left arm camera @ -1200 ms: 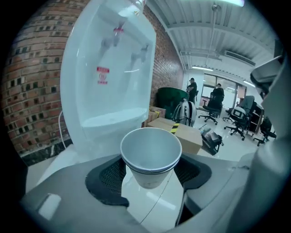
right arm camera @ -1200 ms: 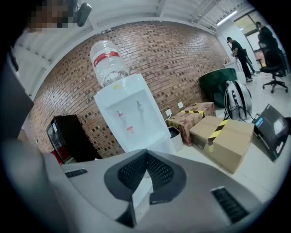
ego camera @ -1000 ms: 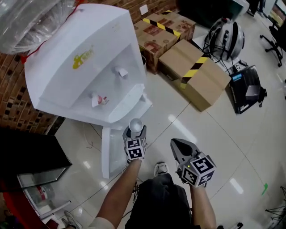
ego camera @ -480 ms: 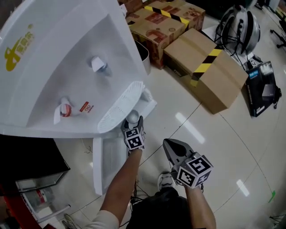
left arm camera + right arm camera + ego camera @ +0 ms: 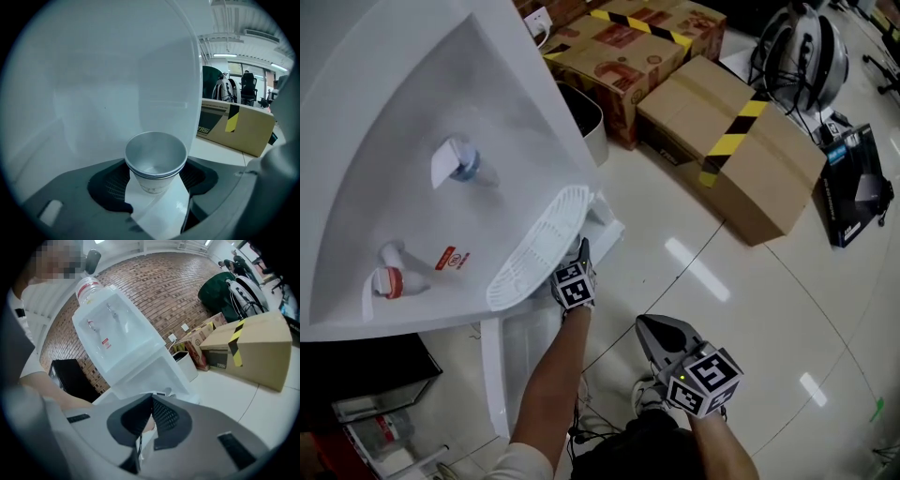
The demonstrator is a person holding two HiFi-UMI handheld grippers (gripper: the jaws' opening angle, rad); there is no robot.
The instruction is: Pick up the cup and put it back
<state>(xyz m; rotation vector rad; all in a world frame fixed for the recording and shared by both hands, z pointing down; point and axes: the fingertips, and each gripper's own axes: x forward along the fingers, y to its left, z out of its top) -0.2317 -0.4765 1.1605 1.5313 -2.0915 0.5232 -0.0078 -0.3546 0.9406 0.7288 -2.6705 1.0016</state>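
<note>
A silvery paper cup (image 5: 156, 158) stands upright between the dark pads of my left gripper (image 5: 154, 182), which is shut on it. In the head view the left gripper (image 5: 579, 255) reaches under the ribbed drip tray (image 5: 536, 247) of the white water dispenser (image 5: 422, 112), and the cup is hidden there. The dispenser's white front panel (image 5: 103, 84) fills the space right behind the cup. My right gripper (image 5: 645, 326) hangs lower and to the right, over the floor, shut with nothing in it; its jaws meet in the right gripper view (image 5: 151, 404).
A blue tap (image 5: 459, 161) and a red tap (image 5: 386, 279) sit above the tray. Cardboard boxes (image 5: 741, 159) with yellow-black tape and a white bin (image 5: 586, 120) stand right of the dispenser. A black case (image 5: 858, 187) lies far right, a black cabinet (image 5: 356, 361) at the left.
Both grippers have sunk. The left one carried the cup in under the drip tray, so the cup no longer shows in the head view. The right stayed shut.
</note>
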